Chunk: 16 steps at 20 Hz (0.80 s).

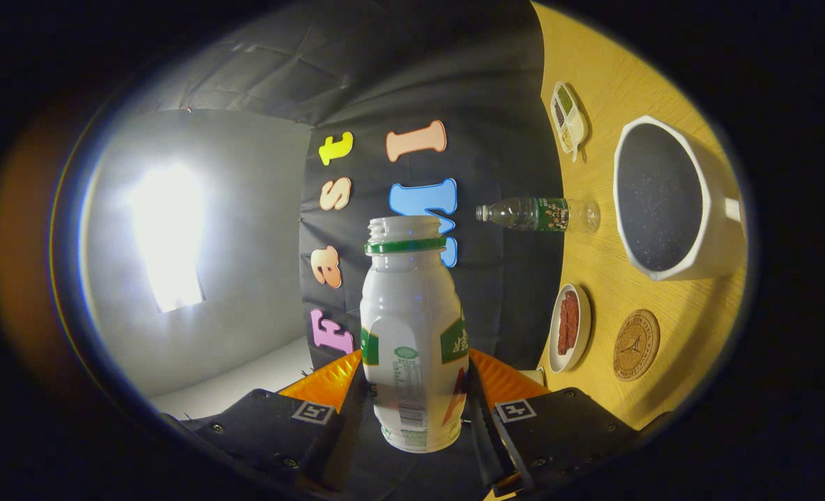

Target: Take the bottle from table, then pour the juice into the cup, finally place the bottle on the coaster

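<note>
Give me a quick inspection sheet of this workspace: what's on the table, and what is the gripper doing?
Surface: wooden table, seen tilted sideways.
Job's things: white bottle, cap off, held between the fingers; white cup, dark inside, beyond the fingers; round coaster bare, beside the cup.
Clutter: clear water bottle; small dish with red food; divided dish.
Grippers: gripper shut on the white bottle, lifted off the table.
Cables: nothing seen.
Surroundings: black cloth wall; bright lit panel.

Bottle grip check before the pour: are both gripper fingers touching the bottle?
Touching. The gripper view shows the bottle between the gripper fingers, each pressed against its side, with no gap visible.
</note>
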Available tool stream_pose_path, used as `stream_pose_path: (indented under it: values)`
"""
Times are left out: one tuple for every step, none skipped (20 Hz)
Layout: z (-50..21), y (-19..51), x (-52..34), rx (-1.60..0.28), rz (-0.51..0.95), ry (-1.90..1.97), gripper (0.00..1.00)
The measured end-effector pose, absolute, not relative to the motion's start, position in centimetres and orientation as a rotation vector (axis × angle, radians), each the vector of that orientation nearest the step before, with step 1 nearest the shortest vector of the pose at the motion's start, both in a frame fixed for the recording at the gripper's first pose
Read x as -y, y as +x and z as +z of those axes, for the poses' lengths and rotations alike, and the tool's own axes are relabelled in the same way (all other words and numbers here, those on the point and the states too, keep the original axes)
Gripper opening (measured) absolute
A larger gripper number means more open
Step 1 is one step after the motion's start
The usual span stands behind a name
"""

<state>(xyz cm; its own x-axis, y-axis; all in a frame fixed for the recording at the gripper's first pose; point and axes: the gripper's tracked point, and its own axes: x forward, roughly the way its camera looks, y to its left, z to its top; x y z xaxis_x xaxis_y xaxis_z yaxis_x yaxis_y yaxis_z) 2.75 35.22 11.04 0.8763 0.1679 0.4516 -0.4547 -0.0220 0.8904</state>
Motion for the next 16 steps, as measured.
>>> stream_pose_path:
  values:
    - [11.3,2.8,-35.2,0.240,0.502,1.528,0.69]
    - [11.5,2.7,-35.1,0.244,0.505,1.538,0.69]
    - [11.6,2.8,-35.1,0.245,0.506,1.548,0.69]
    - [11.6,2.8,-35.2,0.245,0.508,1.554,0.69]
    - [11.7,2.7,-35.3,0.244,0.510,1.559,0.69]
    - [11.8,2.8,-35.2,0.243,0.511,1.566,0.69]
    - [11.9,2.7,-35.1,0.245,0.511,1.575,0.69]
    - [12.0,2.6,-34.9,0.247,0.514,1.583,0.69]
    - [12.2,2.6,-34.9,0.250,0.516,1.592,0.69]
    - [12.2,2.6,-34.9,0.253,0.517,1.597,0.69]
    - [12.3,2.6,-35.0,0.255,0.516,1.602,0.69]
    - [12.3,2.6,-35.0,0.258,0.515,1.607,0.69]
    - [12.4,2.6,-34.9,0.259,0.514,1.613,0.69]
    - [12.5,2.7,-35.0,0.262,0.516,1.618,0.69]
    - [12.6,2.7,-34.9,0.264,0.518,1.623,0.69]
    - [12.5,2.7,-34.8,0.264,0.520,1.627,0.69]
